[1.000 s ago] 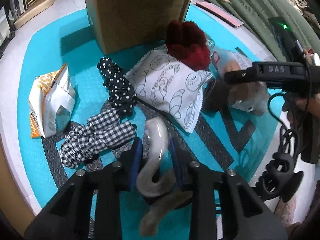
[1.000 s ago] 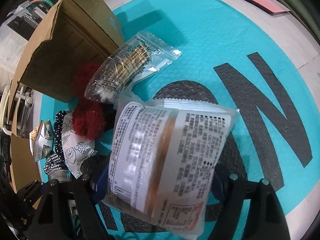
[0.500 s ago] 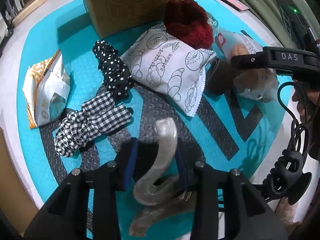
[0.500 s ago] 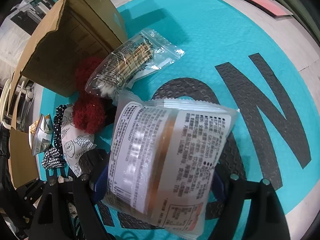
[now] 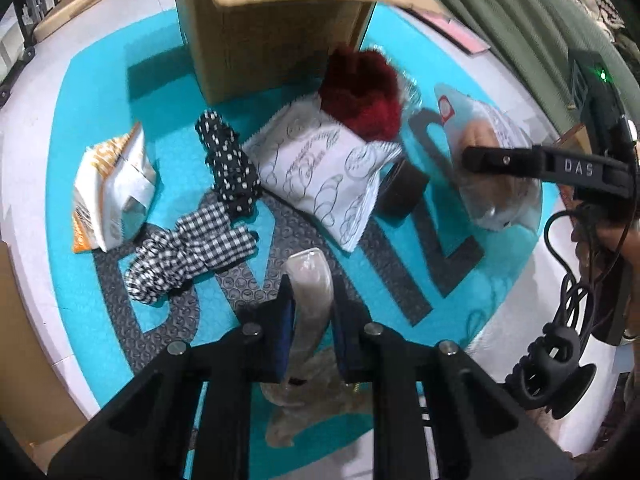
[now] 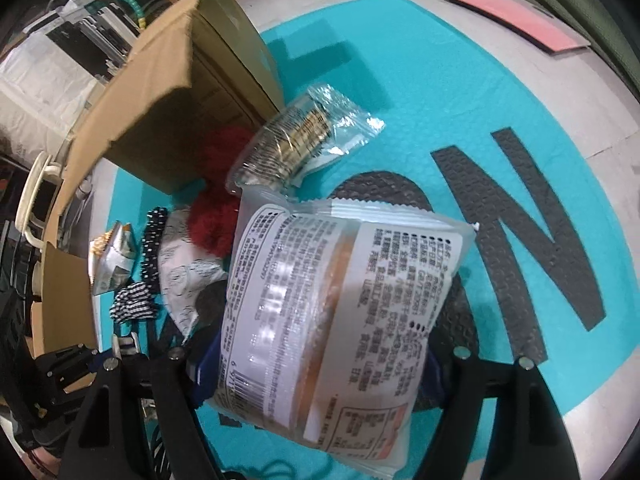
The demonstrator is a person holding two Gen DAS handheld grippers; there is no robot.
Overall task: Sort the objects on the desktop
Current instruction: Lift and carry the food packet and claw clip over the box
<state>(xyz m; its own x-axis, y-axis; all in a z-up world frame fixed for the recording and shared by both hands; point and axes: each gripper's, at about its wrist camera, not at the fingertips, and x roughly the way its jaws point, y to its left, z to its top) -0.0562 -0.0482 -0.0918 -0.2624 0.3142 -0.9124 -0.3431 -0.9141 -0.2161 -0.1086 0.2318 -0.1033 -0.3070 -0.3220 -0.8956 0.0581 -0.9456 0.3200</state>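
Now, with the left claw (image 5: 312, 312) pinching the translucent hair clip (image 5: 310, 292) and the right claw (image 6: 320, 354) clamped on the bread packet (image 6: 340, 304), lift both clear; carry each steadily toward the cardboard box (image 5: 272, 36).

The left gripper (image 5: 312, 312) is matte black plastic with blue pads on its fingers (image 5: 286, 328) and round silver screws along each angular arm. The right gripper (image 6: 320, 360) matches it (white "DAS" lettering on one finger), trailing a looped black cable (image 5: 568, 280).
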